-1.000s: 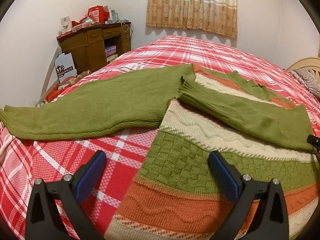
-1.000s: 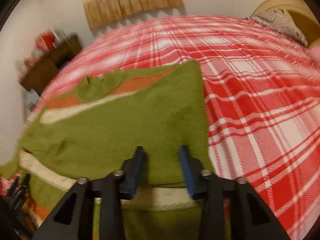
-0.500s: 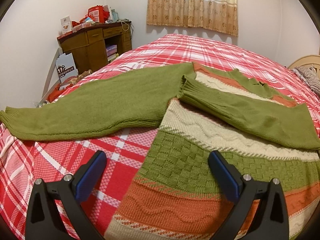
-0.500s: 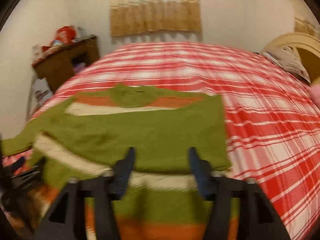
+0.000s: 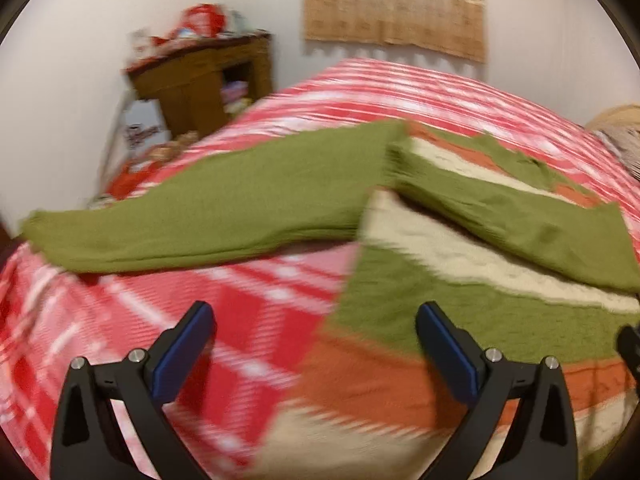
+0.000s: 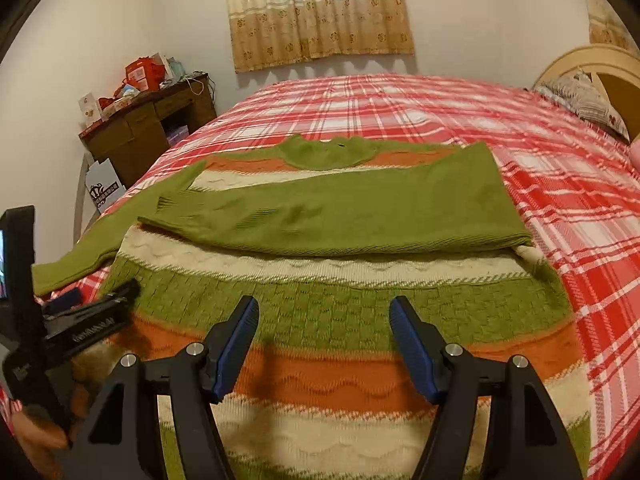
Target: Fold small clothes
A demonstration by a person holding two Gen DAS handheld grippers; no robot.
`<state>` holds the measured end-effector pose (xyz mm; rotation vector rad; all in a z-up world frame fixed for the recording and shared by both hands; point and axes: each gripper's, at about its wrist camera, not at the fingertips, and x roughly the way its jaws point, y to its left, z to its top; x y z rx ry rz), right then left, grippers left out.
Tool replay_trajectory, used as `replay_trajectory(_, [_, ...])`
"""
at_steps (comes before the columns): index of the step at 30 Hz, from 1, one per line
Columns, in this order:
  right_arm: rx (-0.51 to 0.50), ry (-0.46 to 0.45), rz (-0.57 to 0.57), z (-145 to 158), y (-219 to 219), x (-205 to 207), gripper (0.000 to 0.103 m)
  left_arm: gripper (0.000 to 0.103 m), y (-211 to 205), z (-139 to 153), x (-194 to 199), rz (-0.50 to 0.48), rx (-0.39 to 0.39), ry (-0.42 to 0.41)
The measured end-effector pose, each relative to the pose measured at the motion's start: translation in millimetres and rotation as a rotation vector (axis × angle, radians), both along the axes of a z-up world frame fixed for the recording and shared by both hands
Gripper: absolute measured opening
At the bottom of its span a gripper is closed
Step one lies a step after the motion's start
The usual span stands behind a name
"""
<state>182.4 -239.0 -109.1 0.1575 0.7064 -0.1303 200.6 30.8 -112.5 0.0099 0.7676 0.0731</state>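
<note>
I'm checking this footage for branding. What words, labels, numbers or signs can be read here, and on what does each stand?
Nothing reads for certain.
left gripper, raised lettering on its body: too blurred to read.
white card with a crown emblem, beside the desk: print too small.
red boxes on the desk: print too small.
sweater, bedspread, curtain: no text.

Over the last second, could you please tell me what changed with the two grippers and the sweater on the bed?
The right gripper let go of the folded green sleeve: its jaws have just been opening, and it pulled back toward the hem, nothing between them now. The sleeve lies across the striped sweater. The left gripper stayed open over the sweater's edge, and the other sleeve stays spread on the plaid bedspread.
</note>
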Motion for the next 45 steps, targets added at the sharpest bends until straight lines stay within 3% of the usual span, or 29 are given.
replay_trajectory(5, [-0.006,-0.032,0.011,11.9,4.1,-9.6,0.069,0.103,60.2,28.5,-4.8,0.175,-0.022,-0.068])
replay_trajectory(10, [-0.027,-0.062,0.031,24.7,13.2,-17.8,0.069,0.103,150.6,53.5,12.2,0.442,-0.051,-0.107])
replay_trajectory(13, [-0.029,-0.058,0.032,27.4,16.0,-21.6,0.069,0.103,200.6,50.3,26.5,0.606,-0.041,-0.078])
replay_trajectory(17, [-0.014,-0.050,0.020,29.0,14.9,-24.8,0.069,0.101,245.6,34.8,47.2,0.721,-0.075,-0.004])
replay_trajectory(20, [-0.020,-0.046,0.014,28.6,15.3,-25.0,0.069,0.087,264.7,19.4,59.3,0.765,-0.097,0.060])
replay_trajectory(23, [-0.035,-0.043,0.011,29.7,15.4,-26.0,0.069,0.072,269.9,5.4,68.3,0.769,-0.112,0.095])
replay_trajectory(26, [-0.045,-0.047,0.004,31.7,15.5,-27.5,0.069,0.070,267.1,-3.1,73.5,0.785,-0.112,0.120])
replay_trajectory(30, [-0.044,-0.040,0.005,30.3,16.1,-27.9,0.069,0.033,257.0,-1.9,78.8,0.731,-0.086,0.085])
replay_trajectory(31, [-0.041,-0.038,0.004,29.6,16.3,-27.8,0.069,0.029,254.6,-1.6,80.9,0.718,-0.072,0.083])
replay_trajectory(33, [-0.033,-0.034,0.004,28.7,16.3,-28.1,0.069,0.012,251.5,1.5,81.4,0.699,-0.059,0.073])
replay_trajectory(36, [-0.023,-0.039,0.006,28.8,16.8,-30.0,0.069,0.009,243.5,8.6,83.9,0.676,-0.028,0.069])
replay_trajectory(39, [-0.013,-0.043,0.003,28.6,16.2,-31.2,0.069,0.009,220.2,27.2,82.2,0.619,-0.010,0.013])
replay_trajectory(42, [0.007,-0.039,-0.005,27.5,13.6,-31.2,0.069,0.009,172.2,53.8,76.4,0.493,0.040,-0.085])
replay_trajectory(45, [0.037,-0.035,-0.015,25.3,9.1,-33.0,0.069,0.009,101.1,78.3,61.3,0.301,0.094,-0.197])
